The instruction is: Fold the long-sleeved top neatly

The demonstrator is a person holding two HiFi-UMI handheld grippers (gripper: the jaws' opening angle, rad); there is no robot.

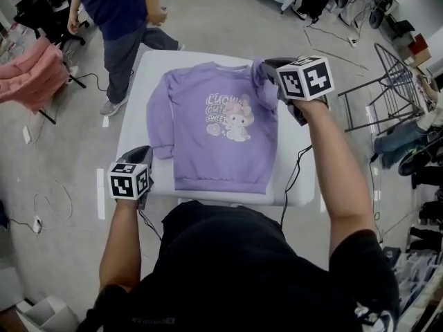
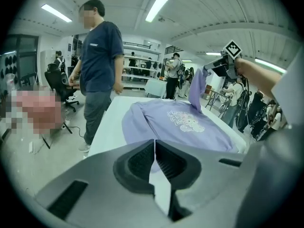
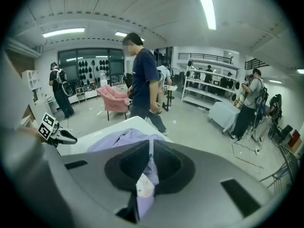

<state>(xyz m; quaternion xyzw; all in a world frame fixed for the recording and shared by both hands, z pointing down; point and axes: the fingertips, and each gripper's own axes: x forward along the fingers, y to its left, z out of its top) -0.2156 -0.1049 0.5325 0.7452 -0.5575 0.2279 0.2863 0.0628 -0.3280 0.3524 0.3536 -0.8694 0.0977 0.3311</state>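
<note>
A purple long-sleeved top [image 1: 221, 133] with a cartoon print lies face up on the white table [image 1: 296, 164], hem toward me. Its left sleeve [image 1: 158, 120] rests flat along the body. My right gripper [image 1: 268, 66] is shut on the right sleeve [image 1: 266, 88] and holds it lifted above the shoulder; purple cloth shows pinched between its jaws [image 3: 151, 151]. In the left gripper view that sleeve [image 2: 197, 87] hangs from the raised right gripper [image 2: 219, 68]. My left gripper [image 1: 138, 159] hovers by the table's near left corner, shut and holding nothing [image 2: 154, 148].
A person in a navy shirt [image 1: 118, 12] stands at the table's far left corner. A pink garment [image 1: 31, 75] hangs on a stand to the left. A metal frame [image 1: 391, 81] stands to the right. Cables [image 1: 52, 203] lie on the floor.
</note>
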